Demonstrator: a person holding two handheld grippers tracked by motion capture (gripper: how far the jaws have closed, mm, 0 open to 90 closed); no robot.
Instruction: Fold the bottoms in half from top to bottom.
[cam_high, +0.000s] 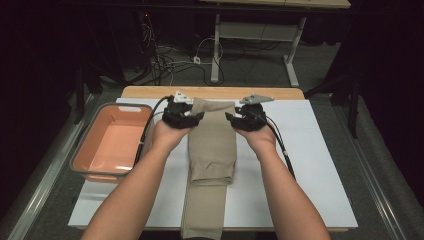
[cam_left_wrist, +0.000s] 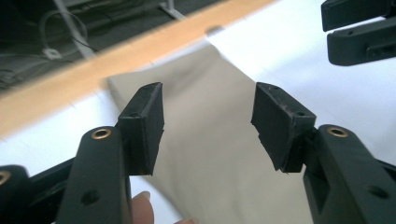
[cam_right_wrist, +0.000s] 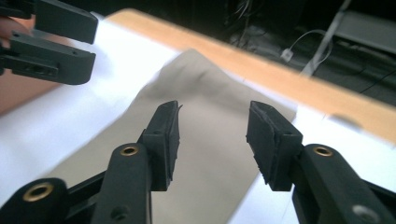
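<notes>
1. Khaki trousers lie folded lengthwise down the middle of the white tabletop, far end near the wooden back edge, near end hanging off the front edge.
2. A folded-over layer covers the far part; its fold edge sits abt halfway down the strip.
3. Left hand-held gripper sits at the far left corner of the trousers, right hand-held gripper at the far right corner, tips pointing inward twd each other, fabric between them.
4. Left gripper view: left hand-held gripper released, jaws apart w/ nothing clamped; khaki cloth lies below the gap, clear of the pads.
5. Right gripper view: right hand-held gripper also released, jaws apart, cloth beneath and not pinched.
6. Each gripper view catches the other gripper at an upper corner, cut off by the frame.
7. Orange bin w/ grey rim stands on the tabletop's left side, well apart from the trousers.
8. No readable brand, label or writing anywhere.
9. Hard to make out: the dark background beyond the tabletop; the near end of the trousers is cut off by the frame; whether the tips touch the cloth in the high view can't be told.
</notes>
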